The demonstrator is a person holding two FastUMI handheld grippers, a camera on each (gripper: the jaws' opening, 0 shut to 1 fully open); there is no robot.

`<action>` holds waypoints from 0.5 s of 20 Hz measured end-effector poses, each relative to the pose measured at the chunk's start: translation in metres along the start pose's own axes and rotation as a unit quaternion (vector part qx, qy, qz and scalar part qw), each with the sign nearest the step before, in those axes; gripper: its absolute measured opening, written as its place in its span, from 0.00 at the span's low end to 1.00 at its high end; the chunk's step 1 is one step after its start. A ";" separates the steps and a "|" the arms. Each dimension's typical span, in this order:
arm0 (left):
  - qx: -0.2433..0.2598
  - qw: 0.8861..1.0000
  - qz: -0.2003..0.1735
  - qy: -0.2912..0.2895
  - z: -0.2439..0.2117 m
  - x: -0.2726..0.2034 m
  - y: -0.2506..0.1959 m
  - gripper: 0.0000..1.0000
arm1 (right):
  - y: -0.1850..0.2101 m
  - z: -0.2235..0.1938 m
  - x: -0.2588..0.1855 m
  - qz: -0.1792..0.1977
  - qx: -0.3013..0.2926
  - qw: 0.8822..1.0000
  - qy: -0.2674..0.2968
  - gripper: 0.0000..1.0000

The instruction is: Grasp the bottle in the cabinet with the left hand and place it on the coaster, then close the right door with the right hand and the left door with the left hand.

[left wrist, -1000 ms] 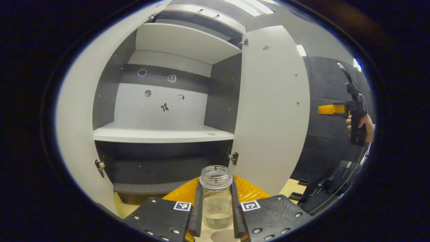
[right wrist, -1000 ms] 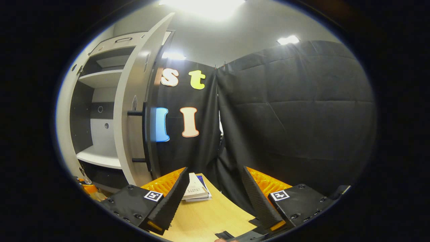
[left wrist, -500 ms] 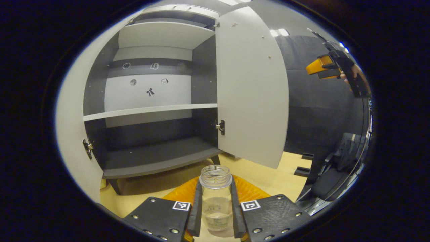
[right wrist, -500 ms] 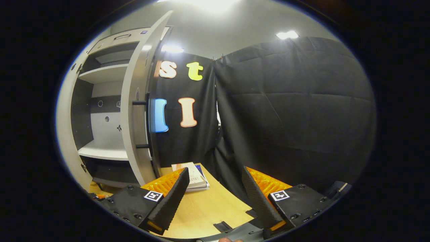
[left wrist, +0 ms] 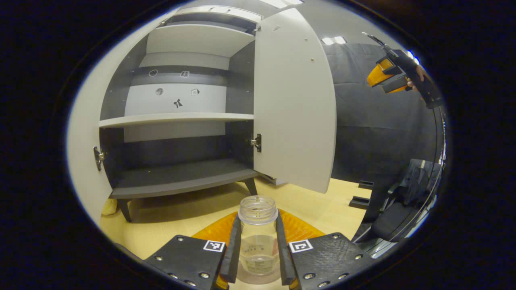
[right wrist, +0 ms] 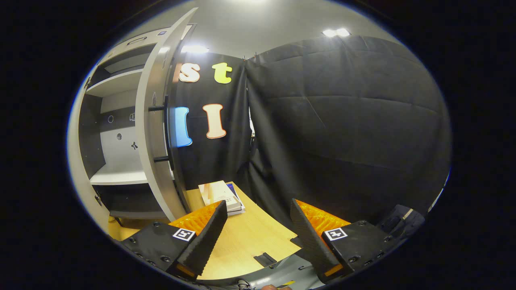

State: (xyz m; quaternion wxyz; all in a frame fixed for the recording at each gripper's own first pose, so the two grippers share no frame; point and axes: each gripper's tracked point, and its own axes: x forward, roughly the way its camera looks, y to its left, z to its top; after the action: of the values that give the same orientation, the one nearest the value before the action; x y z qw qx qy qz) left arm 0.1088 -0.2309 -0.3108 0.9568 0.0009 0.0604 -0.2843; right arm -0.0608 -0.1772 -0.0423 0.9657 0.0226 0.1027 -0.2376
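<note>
A clear, lidless bottle [left wrist: 258, 237] stands upright between the fingers of my left gripper [left wrist: 258, 220], which is shut on it low over the wooden table [left wrist: 177, 217]. A dull round patch, probably the coaster [left wrist: 258, 279], shows right under its base; I cannot tell whether they touch. Beyond stands the grey cabinet with bare shelves, its left door [left wrist: 85, 133] and right door [left wrist: 294, 100] both swung open. My right gripper [right wrist: 258, 205] is open and holds nothing, to the right of the right door [right wrist: 155, 133], seen edge-on with its dark handle [right wrist: 166, 133]. It also appears far off, held by a hand [left wrist: 383, 76].
A stack of books [right wrist: 221, 195] lies on the table [right wrist: 246, 241] behind the right door. Dark gear [left wrist: 399, 209] sits past the table's right edge. A small pale object [left wrist: 109, 207] lies by the cabinet's front left leg [left wrist: 125, 209].
My left gripper has come down and back from the cabinet with the bottle, so more table shows in front of it. The right gripper has shifted a little and stays open.
</note>
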 end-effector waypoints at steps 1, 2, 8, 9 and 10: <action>-0.003 1.000 0.000 -0.005 0.002 -0.001 -0.001 0.45 | 0.002 0.002 -0.003 0.000 0.001 1.000 -0.003 0.97; -0.003 1.000 0.000 -0.006 0.000 -0.005 -0.001 0.41 | 0.003 0.005 -0.004 -0.001 -0.001 1.000 -0.006 0.97; -0.011 1.000 -0.009 -0.002 0.004 -0.018 -0.001 0.70 | 0.007 0.005 -0.010 -0.006 0.009 1.000 -0.009 1.00; -0.013 1.000 -0.007 -0.010 0.012 -0.021 0.000 0.72 | 0.009 0.003 -0.011 -0.005 0.015 1.000 -0.007 1.00; -0.018 1.000 -0.008 -0.015 0.020 -0.027 0.001 0.85 | 0.009 0.003 -0.011 -0.004 0.021 1.000 -0.005 1.00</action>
State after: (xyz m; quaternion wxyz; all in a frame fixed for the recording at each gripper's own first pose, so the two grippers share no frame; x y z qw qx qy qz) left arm 0.0891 -0.2157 -0.2877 0.9552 -0.0206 0.0513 -0.2909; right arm -0.0652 -0.1643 -0.0367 0.9645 0.0414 0.0925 -0.2439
